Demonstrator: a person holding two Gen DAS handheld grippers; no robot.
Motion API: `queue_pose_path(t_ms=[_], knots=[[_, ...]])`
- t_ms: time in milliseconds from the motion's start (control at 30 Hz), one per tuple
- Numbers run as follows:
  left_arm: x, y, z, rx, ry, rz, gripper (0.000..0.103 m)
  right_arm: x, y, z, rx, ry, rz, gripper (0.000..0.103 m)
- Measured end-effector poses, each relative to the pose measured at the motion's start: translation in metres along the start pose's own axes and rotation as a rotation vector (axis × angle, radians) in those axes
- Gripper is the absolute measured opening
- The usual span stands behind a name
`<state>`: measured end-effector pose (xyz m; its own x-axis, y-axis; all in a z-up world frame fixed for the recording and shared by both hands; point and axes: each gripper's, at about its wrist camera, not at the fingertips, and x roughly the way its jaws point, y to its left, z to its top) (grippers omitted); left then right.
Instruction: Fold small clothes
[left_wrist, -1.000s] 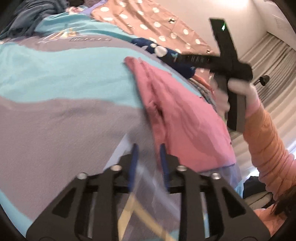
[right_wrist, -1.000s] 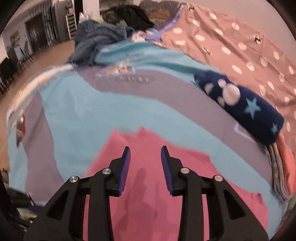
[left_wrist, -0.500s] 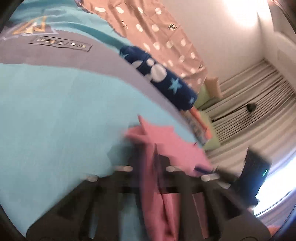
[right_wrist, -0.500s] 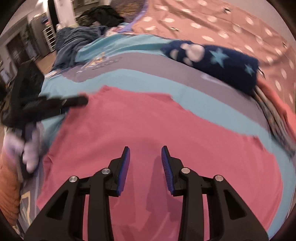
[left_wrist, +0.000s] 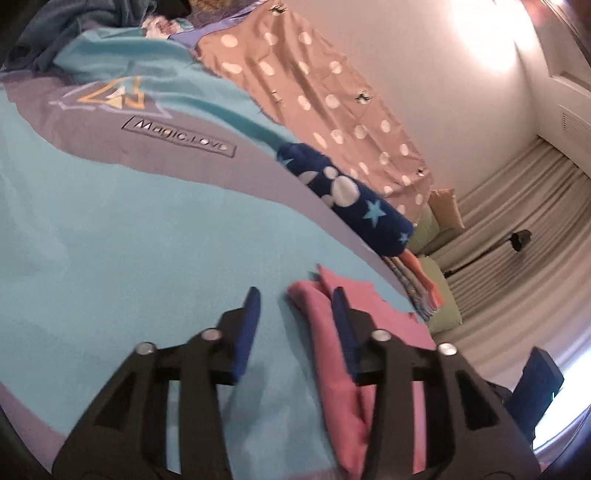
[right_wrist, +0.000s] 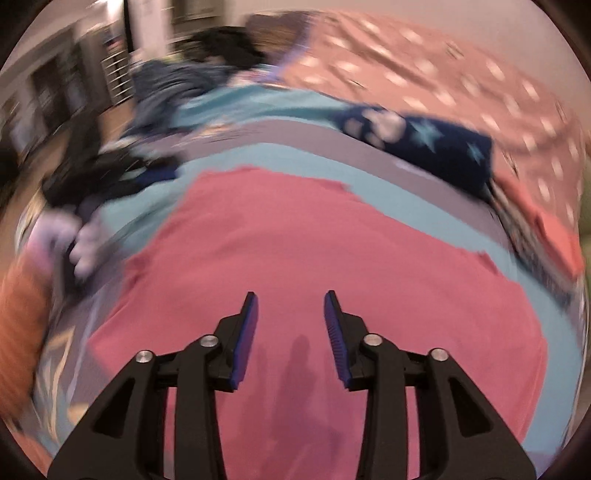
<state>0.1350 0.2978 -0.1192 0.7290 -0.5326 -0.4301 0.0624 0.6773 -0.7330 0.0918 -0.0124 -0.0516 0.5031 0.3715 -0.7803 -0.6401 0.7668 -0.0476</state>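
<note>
A pink garment (right_wrist: 314, 251) lies spread flat on the teal and grey bedspread (left_wrist: 129, 229). In the left wrist view its folded edge (left_wrist: 325, 332) runs along the inside of the right finger. My left gripper (left_wrist: 295, 295) is opening, and the cloth's corner lies loose between the jaws with no pad pressing on it. My right gripper (right_wrist: 290, 297) hovers over the middle of the pink garment, jaws opening with nothing between them. In the right wrist view the left gripper (right_wrist: 110, 173) shows blurred at the left, held by a gloved hand (right_wrist: 77, 236).
A navy roll with white stars (left_wrist: 354, 199) lies beyond the garment, a stack of folded clothes (left_wrist: 421, 288) beside it. A pink dotted cover (left_wrist: 314, 92) is behind. Dark clothes (right_wrist: 184, 81) are heaped at the far end. Curtains (left_wrist: 517, 221) hang at the right.
The left gripper closed on the pink garment's edge, carried it across, and now stands apart from it. The right gripper slid over the garment and its jaws widened.
</note>
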Motion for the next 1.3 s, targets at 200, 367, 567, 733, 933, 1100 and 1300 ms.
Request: queue_pose_path(t_ms=[200,367,567,733,933,1100,1300], knots=[[-0.006,-0.011,-0.028,0.006,0.040,-0.017,0.067,-0.002,0.086,-0.032,-0.178,0.001,0.108,0.051],[0.011,-0.011,-0.041,0.008,0.088,-0.011,0.068,0.004,0.110,-0.045,-0.267,0.025,0.020,0.051],[0.013,-0.007,-0.043,-0.009,0.079,-0.052,0.068,0.015,0.121,-0.052,-0.298,0.013,-0.110,0.057],[0.010,-0.005,-0.045,-0.005,0.086,-0.102,0.068,0.032,0.135,-0.044,-0.330,-0.006,-0.222,0.061],[0.024,-0.019,-0.045,0.048,0.148,-0.129,0.068,0.047,0.129,-0.033,-0.308,0.013,-0.234,0.066],[0.045,-0.020,-0.032,0.039,0.180,-0.156,0.068,0.052,0.126,-0.029,-0.295,0.014,-0.290,0.082],[0.070,-0.022,-0.011,0.039,0.196,-0.193,0.081,0.055,0.114,-0.022,-0.256,0.024,-0.165,0.058]])
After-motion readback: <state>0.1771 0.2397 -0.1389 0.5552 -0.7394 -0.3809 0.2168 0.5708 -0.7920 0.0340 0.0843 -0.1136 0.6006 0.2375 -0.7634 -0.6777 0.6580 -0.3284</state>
